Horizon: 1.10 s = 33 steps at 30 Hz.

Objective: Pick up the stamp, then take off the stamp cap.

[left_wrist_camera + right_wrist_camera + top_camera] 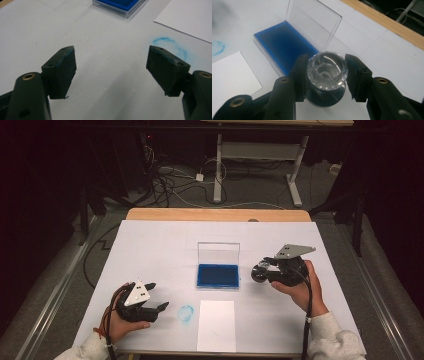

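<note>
My right gripper [261, 271] is shut on a clear faceted stamp [327, 73] with a round dark base, held just right of the blue ink pad [218, 275]. The ink pad [284, 46] lies in a clear case whose lid [218, 253] stands upright behind it. In the right gripper view the stamp's crystal knob faces the camera between the jaws. My left gripper [157, 296] rests open on the table at the front left, its jaws [111, 72] wide apart with nothing between them. A round blue ink mark [186, 314] sits just right of it, also ahead of the left jaws [172, 47].
A white sheet of paper [216, 325] lies at the front centre, right of the ink mark. The white table cover [150, 245] ends in a wooden edge [218, 214] at the back. Beyond it are a desk frame and cables on the floor.
</note>
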Available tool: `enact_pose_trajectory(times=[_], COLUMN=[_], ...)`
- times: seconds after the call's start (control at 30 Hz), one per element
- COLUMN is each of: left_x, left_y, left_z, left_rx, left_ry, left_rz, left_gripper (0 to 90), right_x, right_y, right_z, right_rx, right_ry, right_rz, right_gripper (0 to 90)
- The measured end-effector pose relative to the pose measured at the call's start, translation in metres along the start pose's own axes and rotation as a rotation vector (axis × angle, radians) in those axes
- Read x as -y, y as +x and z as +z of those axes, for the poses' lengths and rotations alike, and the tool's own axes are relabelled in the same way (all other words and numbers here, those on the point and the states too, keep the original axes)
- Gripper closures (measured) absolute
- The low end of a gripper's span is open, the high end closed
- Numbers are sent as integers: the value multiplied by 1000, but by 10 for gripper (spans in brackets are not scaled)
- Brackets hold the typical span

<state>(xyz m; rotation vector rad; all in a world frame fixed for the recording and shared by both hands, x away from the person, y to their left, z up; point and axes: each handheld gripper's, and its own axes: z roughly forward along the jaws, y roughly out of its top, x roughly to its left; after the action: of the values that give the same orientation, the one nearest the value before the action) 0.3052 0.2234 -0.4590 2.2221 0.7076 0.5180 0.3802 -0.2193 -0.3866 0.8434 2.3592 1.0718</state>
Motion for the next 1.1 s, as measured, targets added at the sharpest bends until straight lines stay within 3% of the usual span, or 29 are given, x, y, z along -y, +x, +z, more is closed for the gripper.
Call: enact_pose_trajectory(times=[0.53, 0.8, 1.1], left_x=[2, -2, -6], left_y=[-2, -6, -14], left_z=[-2, -2, 1], left_rx=[-5, 3, 13], left_ry=[-10, -38, -32], left_rz=[-3, 1, 30], left_gripper=[223, 193, 193], right_x=[-15, -26, -31], right_y=[20, 42, 64], right_z=[-12, -17, -11], right_rx=[-49, -93, -145], right_ry=[-74, -125, -158], right_rz=[-35, -76, -94], right_gripper=[568, 569, 568])
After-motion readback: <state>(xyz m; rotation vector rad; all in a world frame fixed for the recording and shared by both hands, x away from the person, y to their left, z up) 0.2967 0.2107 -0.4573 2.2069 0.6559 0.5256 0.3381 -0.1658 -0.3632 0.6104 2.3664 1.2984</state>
